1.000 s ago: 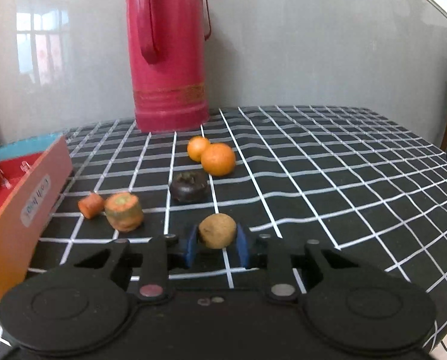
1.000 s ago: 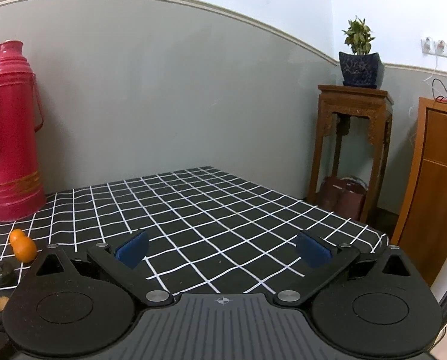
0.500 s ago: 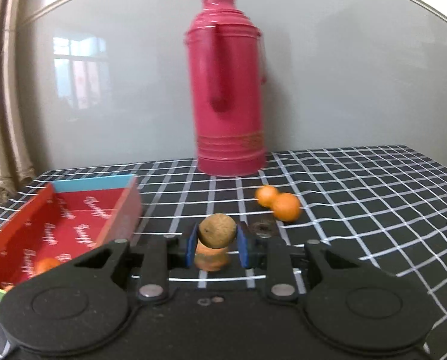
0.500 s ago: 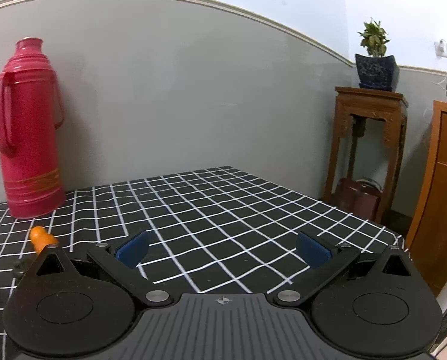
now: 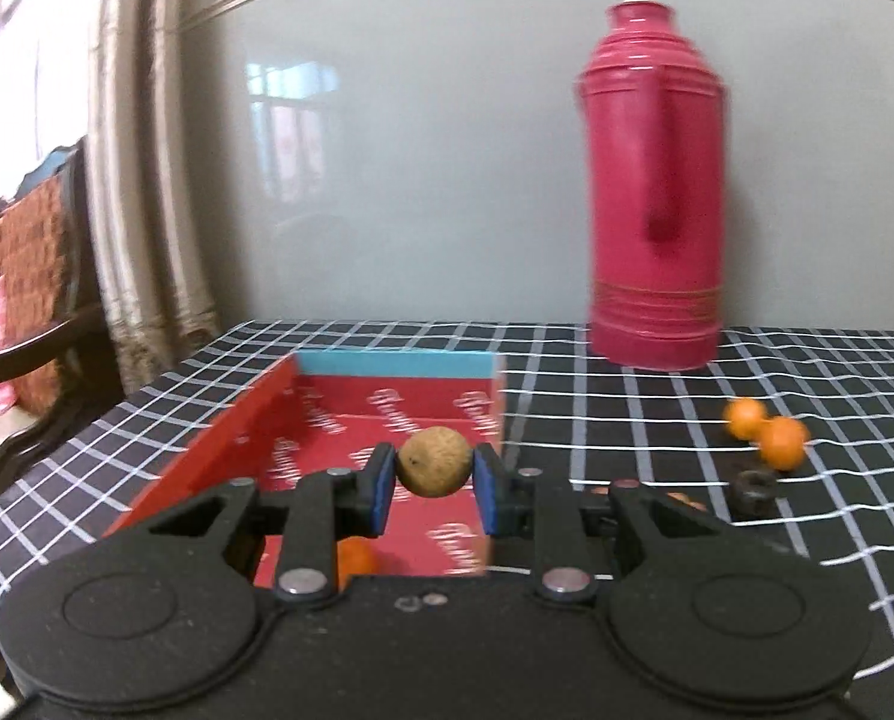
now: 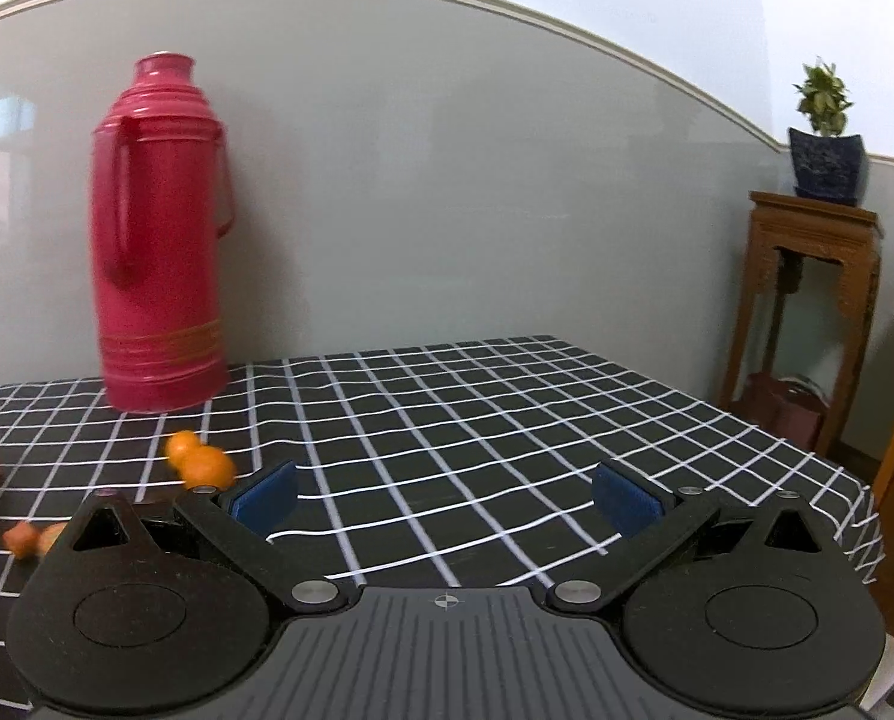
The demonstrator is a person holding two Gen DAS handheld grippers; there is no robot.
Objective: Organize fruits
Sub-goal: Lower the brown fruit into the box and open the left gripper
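Observation:
My left gripper [image 5: 435,487] is shut on a round brown fruit [image 5: 434,461] and holds it above the red cardboard box [image 5: 219,450], over its right half. An orange fruit [image 5: 354,558] lies inside the box, partly hidden by the gripper. Two oranges [image 5: 768,429] and a dark mangosteen [image 5: 753,489] lie on the checked tablecloth to the right. My right gripper [image 6: 444,501] is open and empty above the cloth. In the right wrist view the two oranges [image 6: 201,461] lie left of its left finger, and carrot pieces [image 6: 27,539] lie further left.
A tall red thermos [image 5: 657,192] stands at the back by the grey wall; it also shows in the right wrist view [image 6: 156,240]. A wooden chair [image 5: 27,312] stands left of the table. A wooden stand [image 6: 807,312] with a potted plant stands to the right.
My left gripper has lifted the brown fruit off the cloth and swung left over the red box. My right gripper has turned left, staying open.

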